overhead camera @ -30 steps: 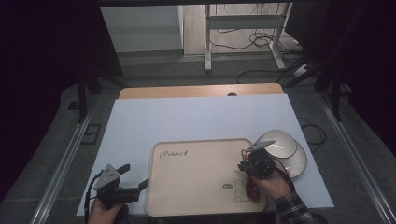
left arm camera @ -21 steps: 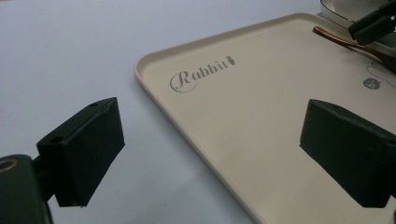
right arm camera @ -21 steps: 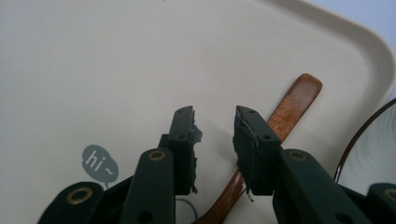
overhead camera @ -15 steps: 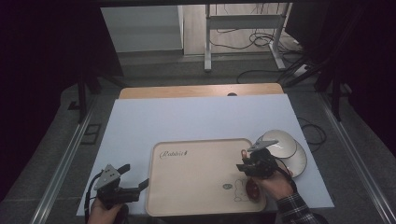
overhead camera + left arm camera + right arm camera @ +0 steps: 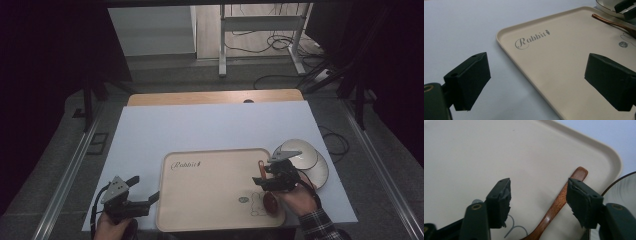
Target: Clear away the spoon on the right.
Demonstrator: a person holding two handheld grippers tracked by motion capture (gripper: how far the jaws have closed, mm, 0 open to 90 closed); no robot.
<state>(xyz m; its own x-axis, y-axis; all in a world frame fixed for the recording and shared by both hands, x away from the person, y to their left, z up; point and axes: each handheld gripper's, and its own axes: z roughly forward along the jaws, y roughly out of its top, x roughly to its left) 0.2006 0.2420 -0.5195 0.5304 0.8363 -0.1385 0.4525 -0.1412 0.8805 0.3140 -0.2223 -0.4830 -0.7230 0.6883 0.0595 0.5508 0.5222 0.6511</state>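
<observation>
The right gripper point(image 5: 267, 176) hangs over the right end of the tray point(image 5: 210, 200), near its far right corner, with the person's hand point(image 5: 295, 197) behind it. Its jaws have just been opening, and in the right gripper view they stand apart with the spoon point(image 5: 556, 205) lying between them: the wooden handle runs up between the pads toward the tray's rim point(image 5: 609, 152), and neither pad presses on it, so the spoon is released and rests flat on the tray. In the high view the spoon point(image 5: 266, 187) lies along the tray's right side, its handle tip toward the far edge and its bowl nearer the person, just beside the small rabbit drawing point(image 5: 257, 202) printed on the tray. To the right of the tray, on the white mat point(image 5: 215, 130), stand two white plates point(image 5: 312, 160), one overlapping the other; the nearer plate's dark-edged rim point(image 5: 624, 182) lies just off the tray's corner in the right gripper view. The left gripper point(image 5: 145, 192) sits at the tray's left edge, low over the mat, jaws spread wide and holding nothing; in the left gripper view the word "Rabbit" point(image 5: 531, 38) on the tray shows between its two black jaws, with the spoon's handle point(image 5: 609, 22) and the right gripper point(image 5: 626, 8) at the far corner.
</observation>
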